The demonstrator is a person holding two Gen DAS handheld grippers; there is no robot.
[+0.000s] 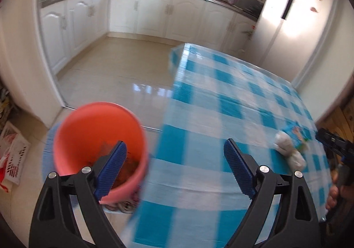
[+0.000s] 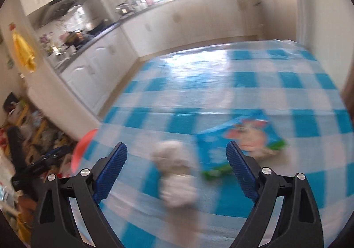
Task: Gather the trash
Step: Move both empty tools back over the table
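A crumpled white tissue wad lies on the blue-and-white checked table, between the fingers of my open right gripper and slightly ahead of them. A blue snack wrapper lies just behind it to the right. In the left wrist view the same tissue and wrapper sit at the table's right side. My left gripper is open and empty over the table's left edge. A pink bin with dark scraps inside stands on the floor below, behind my left finger.
The right gripper shows at the right edge of the left wrist view. White kitchen cabinets and a tiled floor lie beyond the table. Bags and clutter sit on the floor at the left. A fridge stands at the far right.
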